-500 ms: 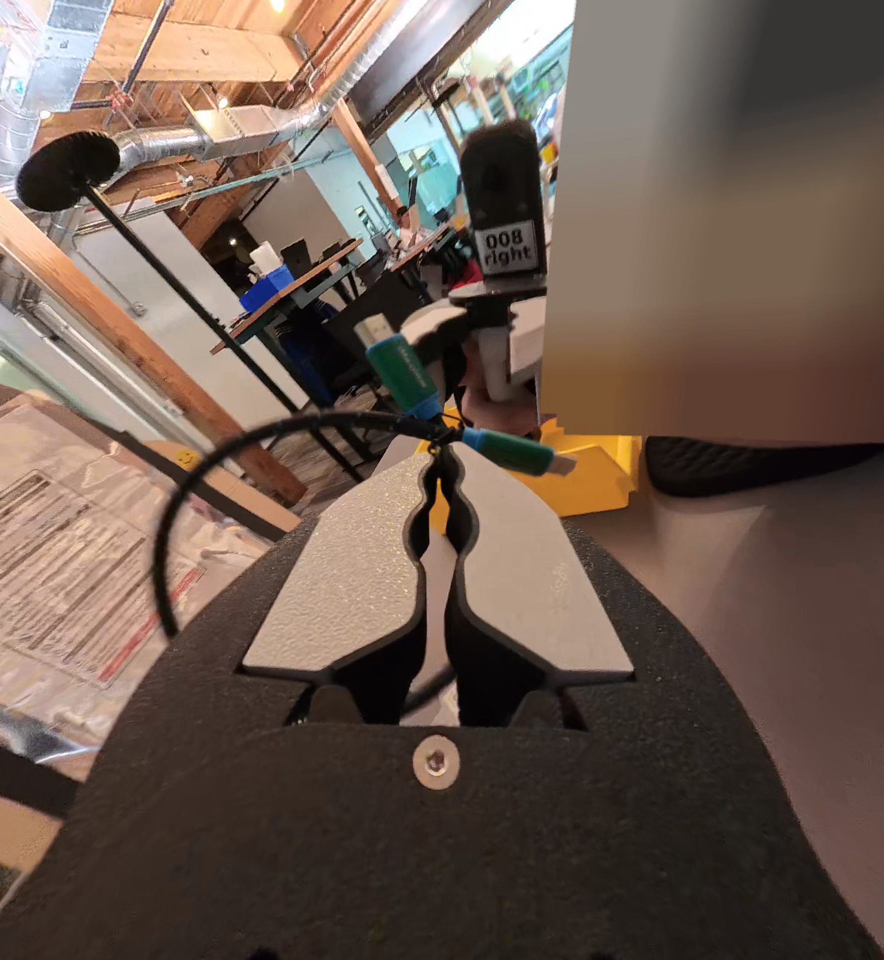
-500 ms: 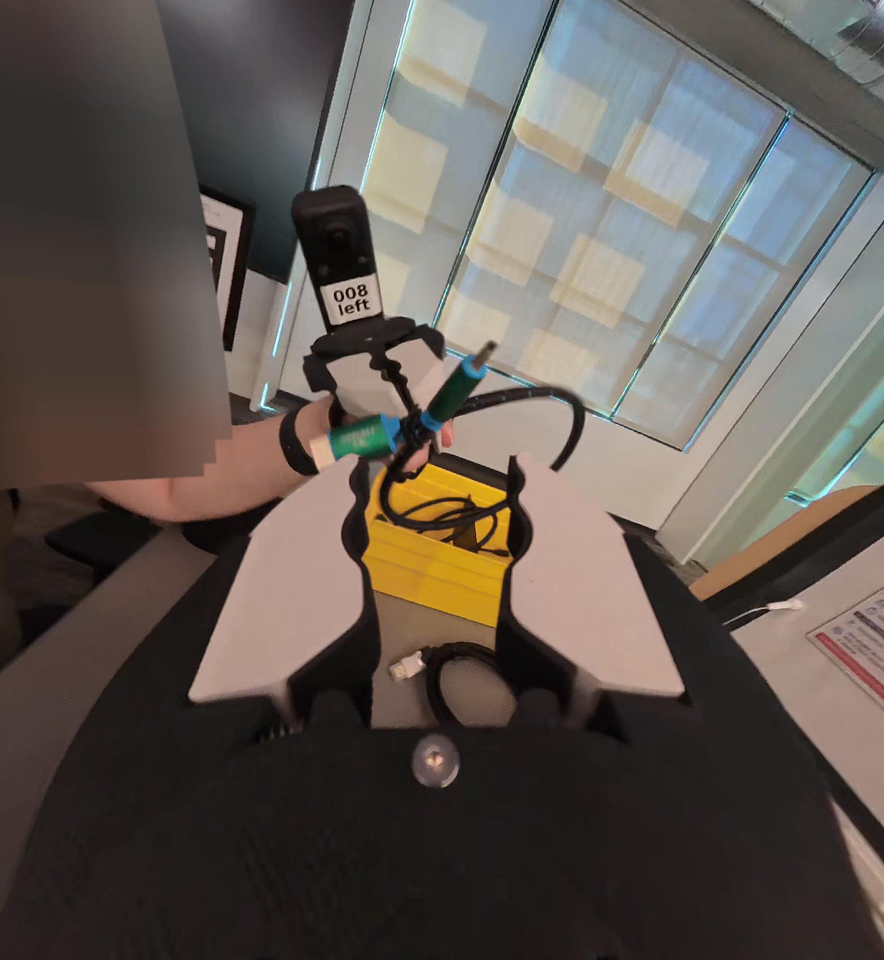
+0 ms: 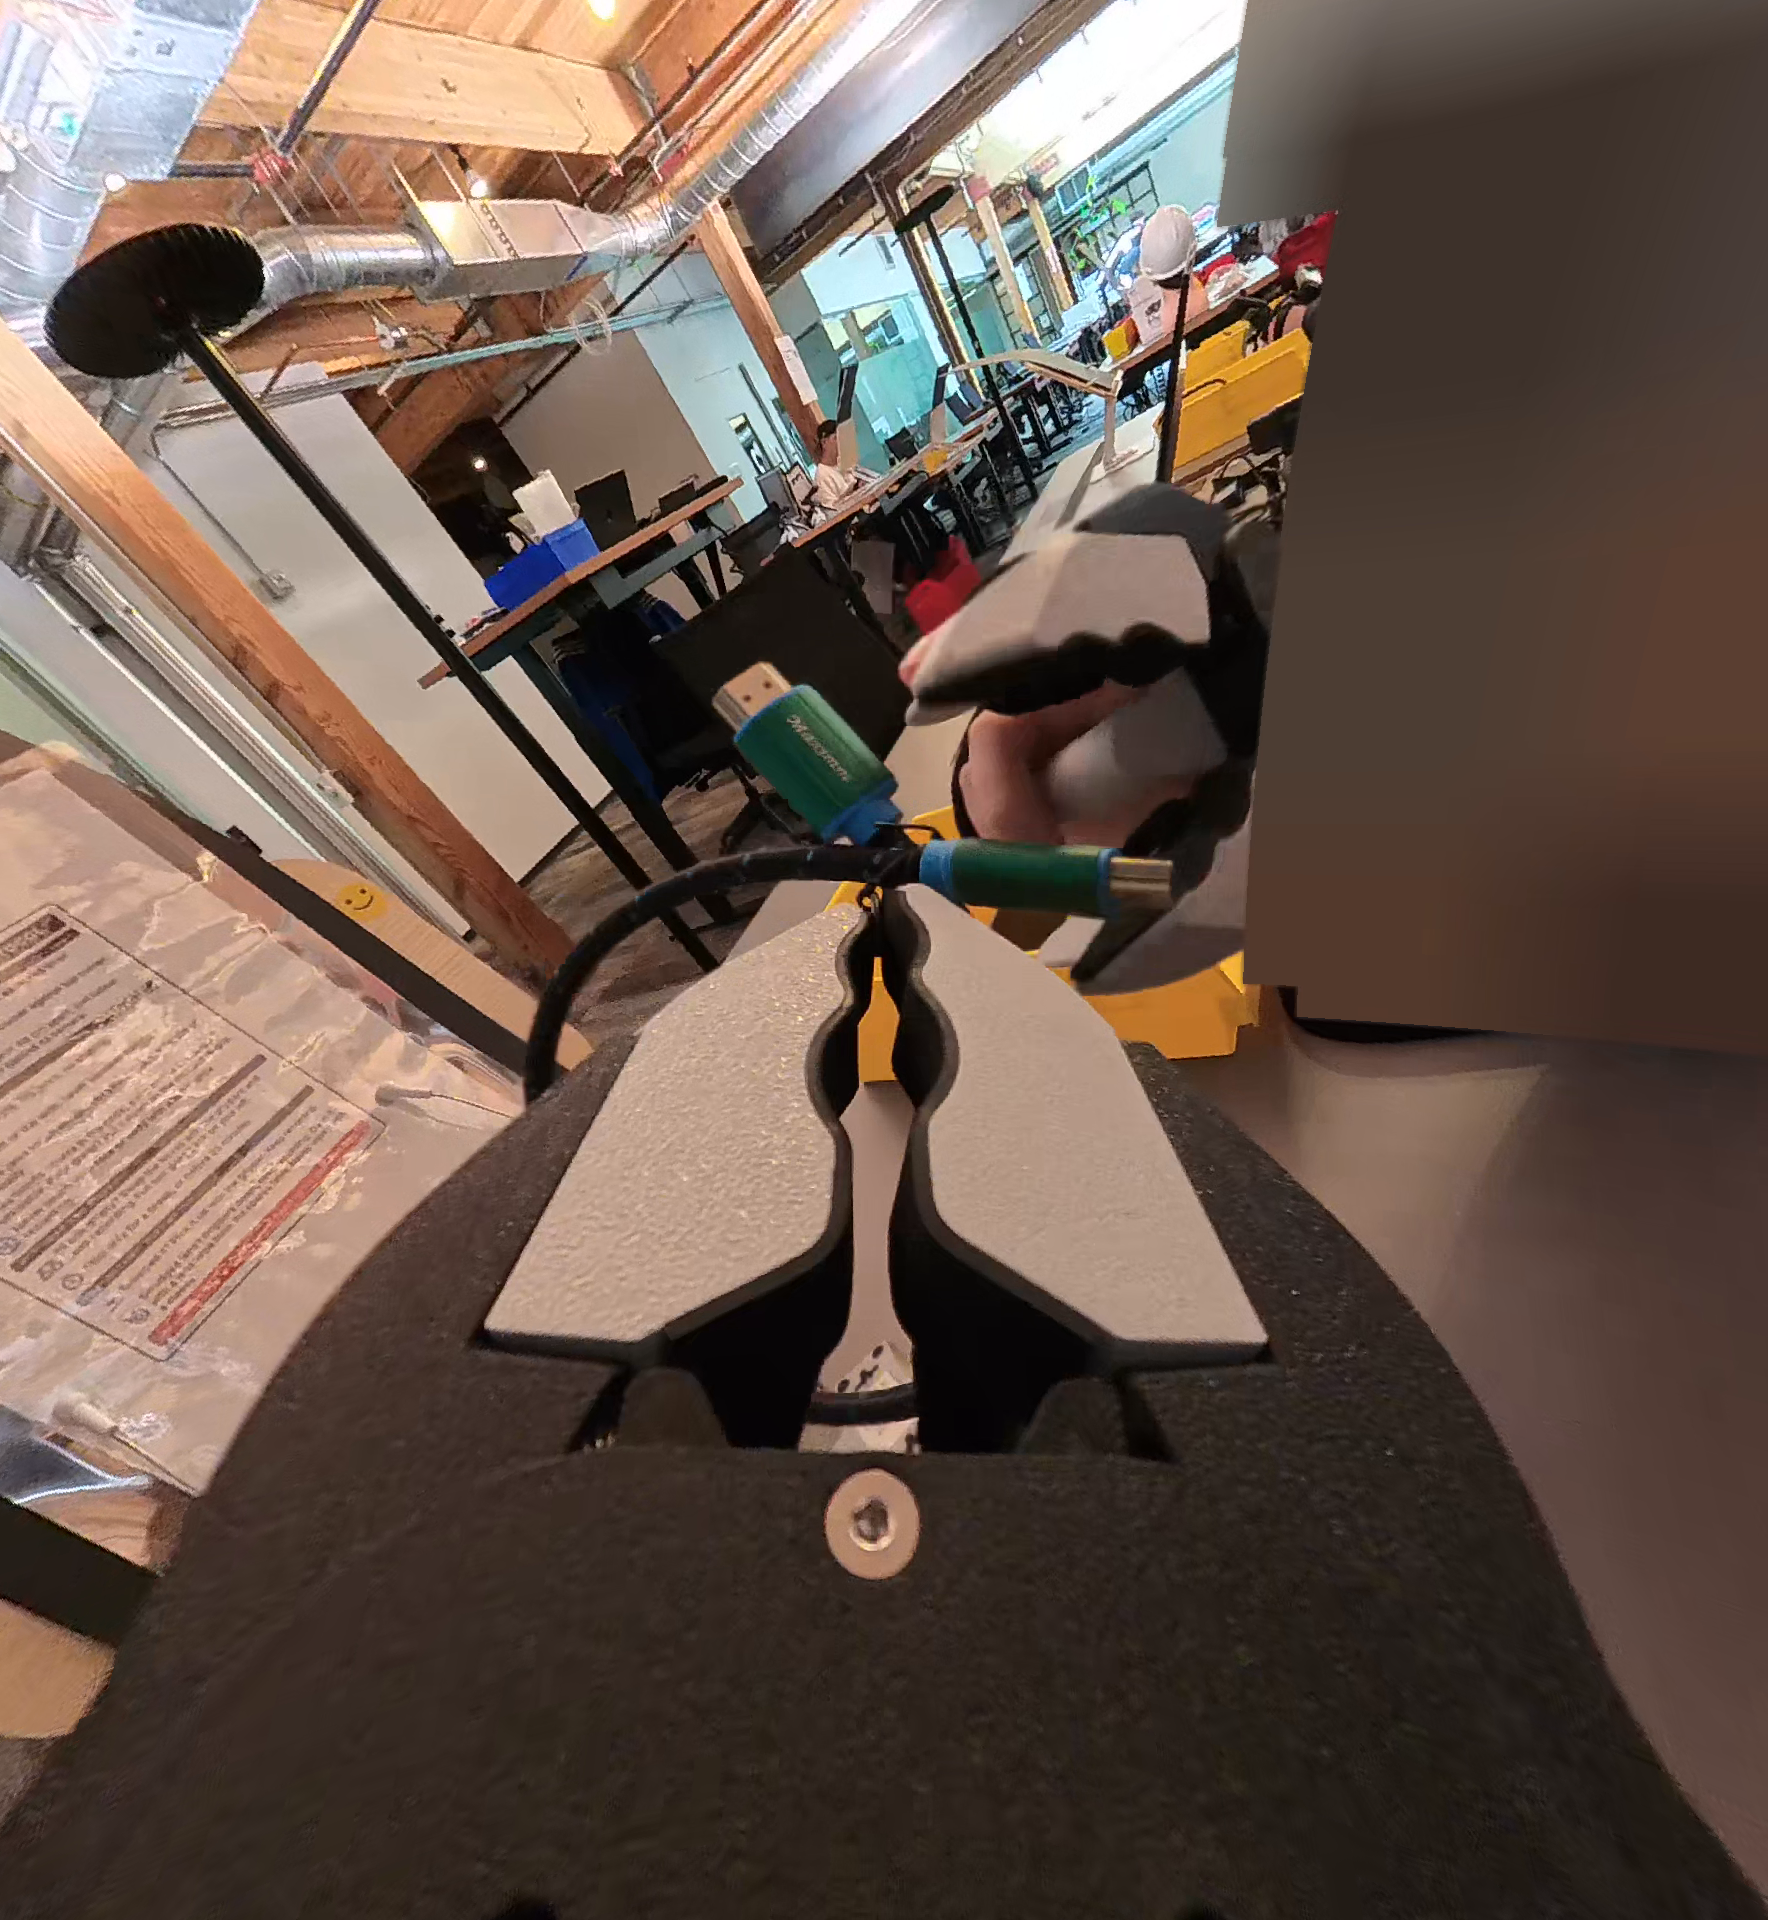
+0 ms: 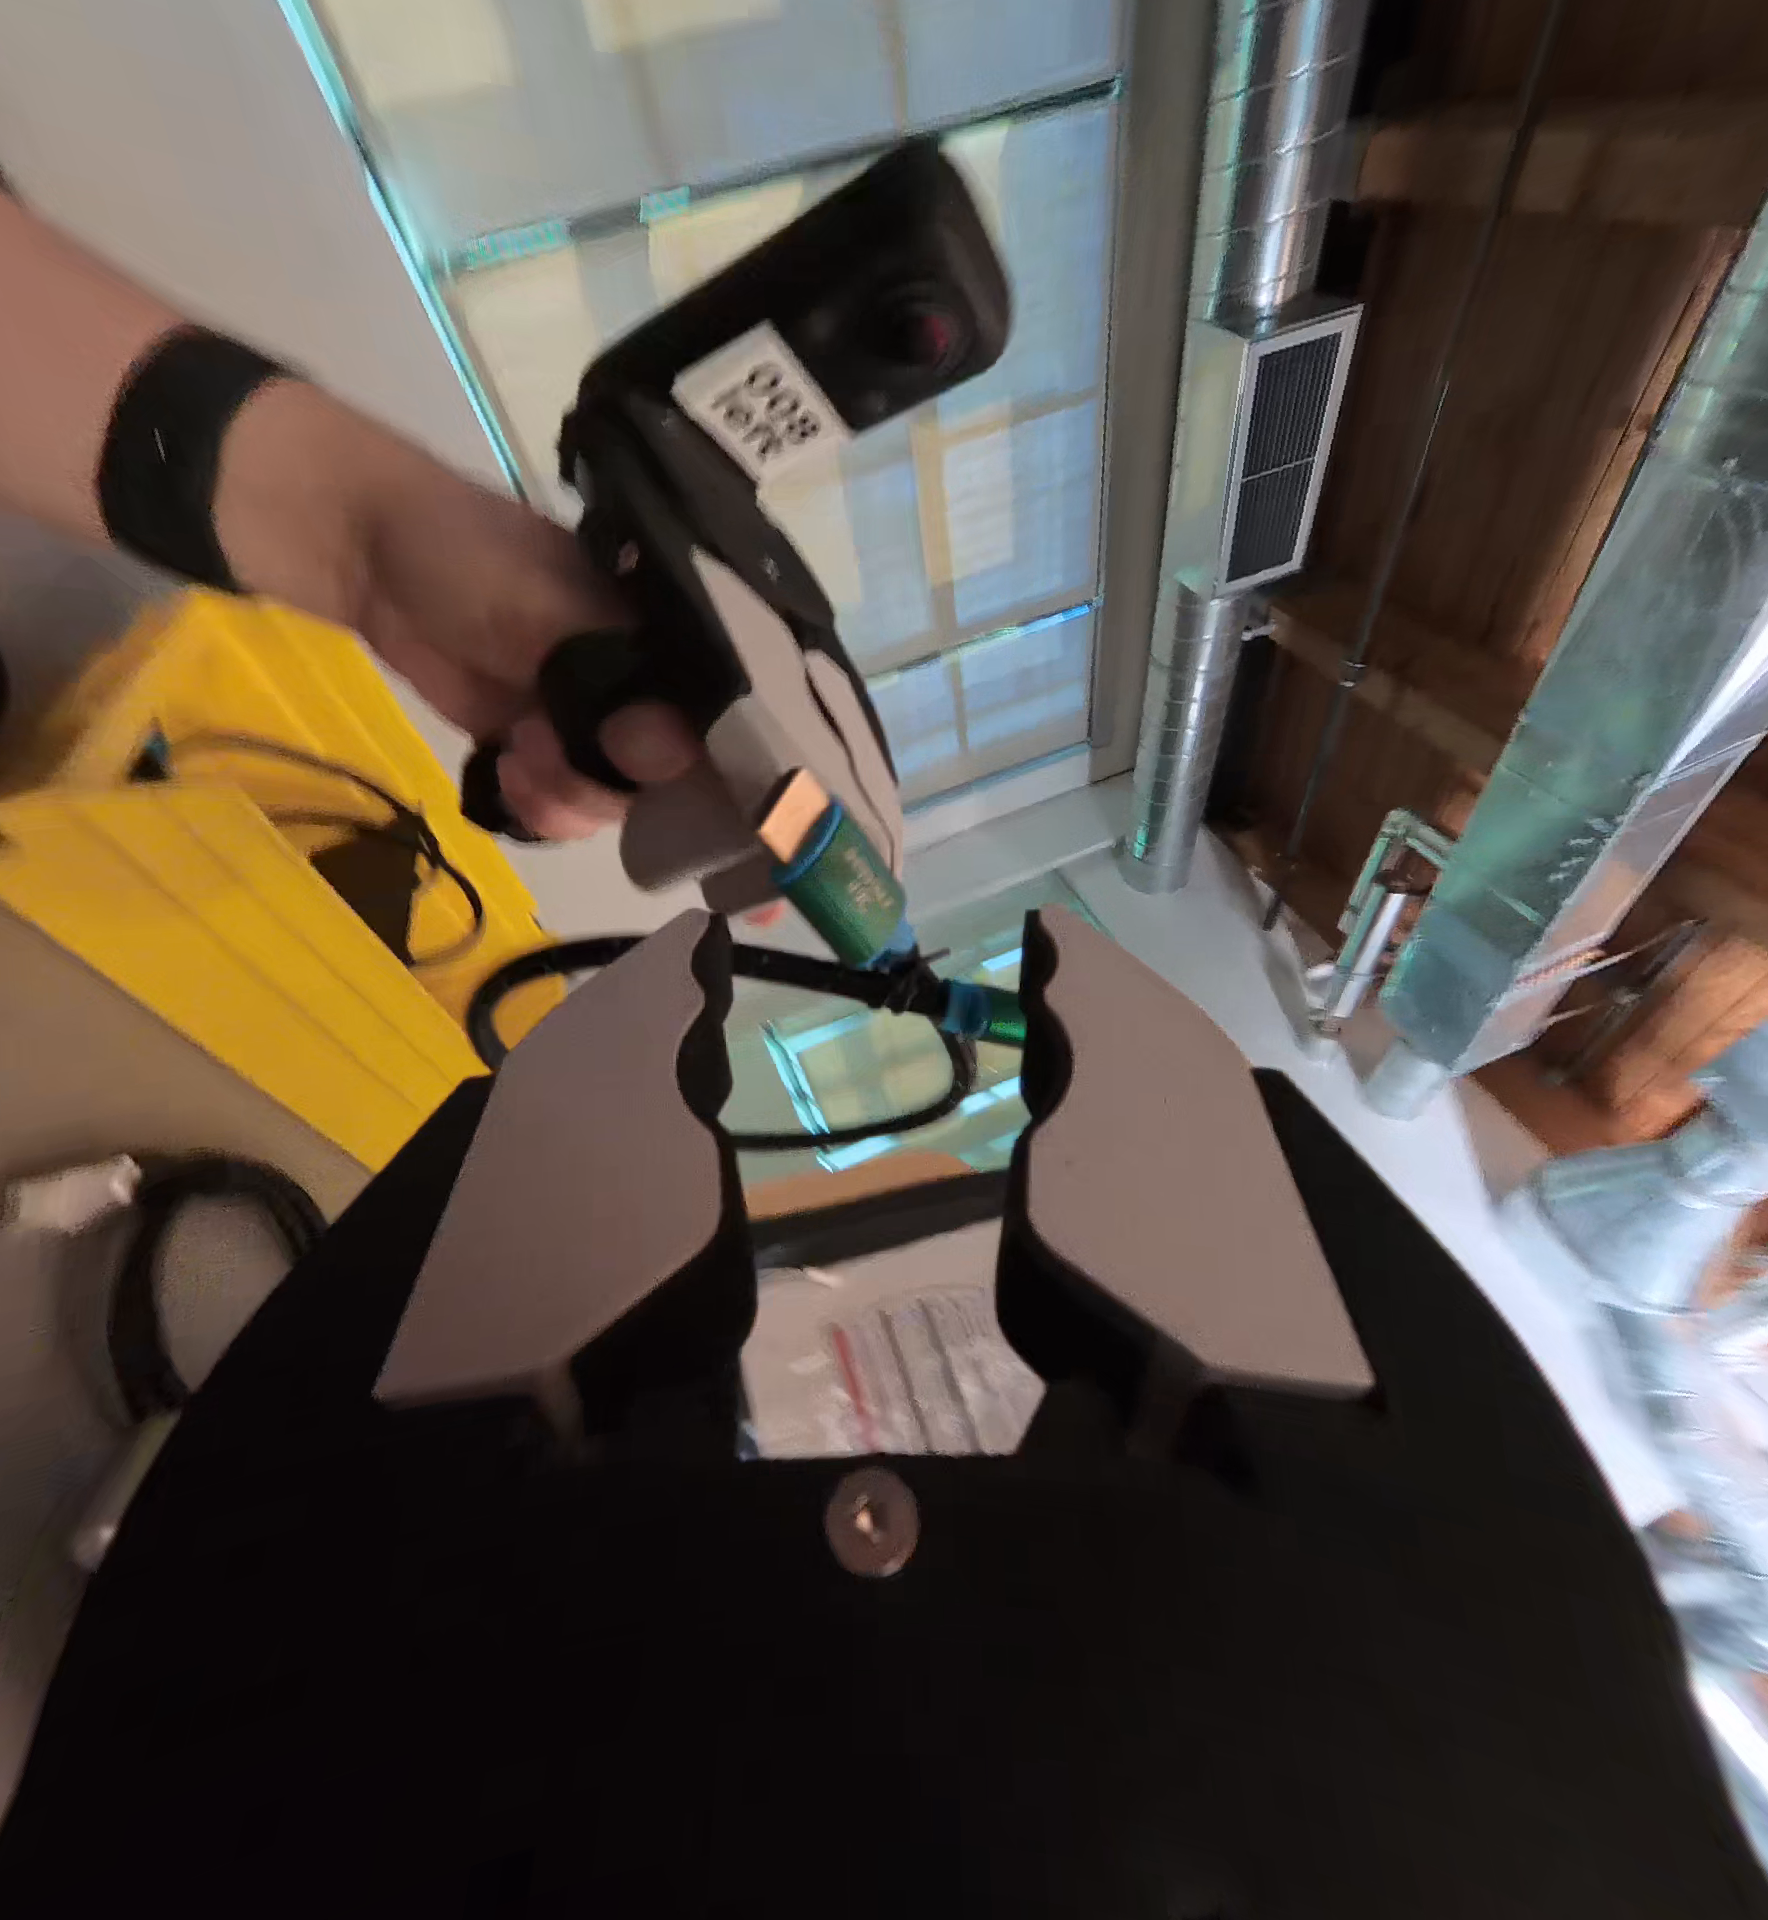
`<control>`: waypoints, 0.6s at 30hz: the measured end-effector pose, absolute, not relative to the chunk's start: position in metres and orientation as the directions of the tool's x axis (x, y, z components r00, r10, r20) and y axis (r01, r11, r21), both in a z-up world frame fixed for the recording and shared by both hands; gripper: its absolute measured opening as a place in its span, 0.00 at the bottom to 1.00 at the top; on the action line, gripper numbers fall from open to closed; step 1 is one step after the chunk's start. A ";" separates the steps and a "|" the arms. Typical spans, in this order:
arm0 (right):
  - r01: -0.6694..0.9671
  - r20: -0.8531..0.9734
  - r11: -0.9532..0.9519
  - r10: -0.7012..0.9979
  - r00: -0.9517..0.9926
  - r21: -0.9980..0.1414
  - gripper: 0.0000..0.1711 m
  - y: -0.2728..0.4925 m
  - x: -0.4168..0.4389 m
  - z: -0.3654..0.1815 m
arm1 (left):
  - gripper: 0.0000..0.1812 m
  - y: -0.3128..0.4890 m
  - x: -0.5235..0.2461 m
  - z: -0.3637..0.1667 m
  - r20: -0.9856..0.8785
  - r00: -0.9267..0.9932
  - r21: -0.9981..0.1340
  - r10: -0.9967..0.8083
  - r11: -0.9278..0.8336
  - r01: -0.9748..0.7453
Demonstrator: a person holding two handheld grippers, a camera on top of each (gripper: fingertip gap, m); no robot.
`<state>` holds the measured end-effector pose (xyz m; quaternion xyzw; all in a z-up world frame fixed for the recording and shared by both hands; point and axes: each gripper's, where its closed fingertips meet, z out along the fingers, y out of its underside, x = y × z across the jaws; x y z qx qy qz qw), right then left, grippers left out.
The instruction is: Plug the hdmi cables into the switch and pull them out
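Big yellow bin sits on the table behind everything, more cords inside. Left gripper is pinched tight on the black hdmi cable right at its tie, probably so both green plugs stick out free. Right gripper gapes wide, lined up on one plug, not touching yet. No switch in sight
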<state>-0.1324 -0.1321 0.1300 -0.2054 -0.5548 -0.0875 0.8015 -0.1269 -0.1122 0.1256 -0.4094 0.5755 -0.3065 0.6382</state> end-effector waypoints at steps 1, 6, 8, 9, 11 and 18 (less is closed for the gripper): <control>0.416 0.937 0.891 0.028 0.349 -0.182 0.32 -0.130 -0.131 0.129 | 0.00 -0.113 -0.127 0.126 -0.469 0.141 -0.883 -0.872 0.462 -0.078; 0.514 0.966 0.856 -0.091 0.243 -0.049 0.29 -0.126 -0.126 0.124 | 0.00 -0.121 -0.128 0.123 -0.386 0.061 -0.922 -0.921 0.381 -0.073; 0.583 0.972 0.812 -0.148 0.182 0.014 0.29 -0.119 -0.122 0.121 | 0.00 -0.122 -0.129 0.121 -0.360 0.038 -0.930 -0.932 0.356 -0.085; 0.583 0.973 0.812 -0.154 0.172 0.025 0.29 -0.119 -0.124 0.119 | 0.00 -0.121 -0.129 0.120 -0.350 0.036 -0.934 -0.936 0.346 -0.092; 0.579 0.965 0.813 -0.200 0.172 0.065 0.30 -0.123 -0.131 0.118 | 0.00 -0.122 -0.127 0.115 -0.311 0.011 -0.946 -0.951 0.308 -0.105; 0.538 0.984 0.842 -0.051 0.172 -0.051 0.13 -0.122 -0.134 0.109 | 0.00 -0.124 -0.119 0.103 -0.303 -0.029 -0.943 -0.953 0.304 -0.135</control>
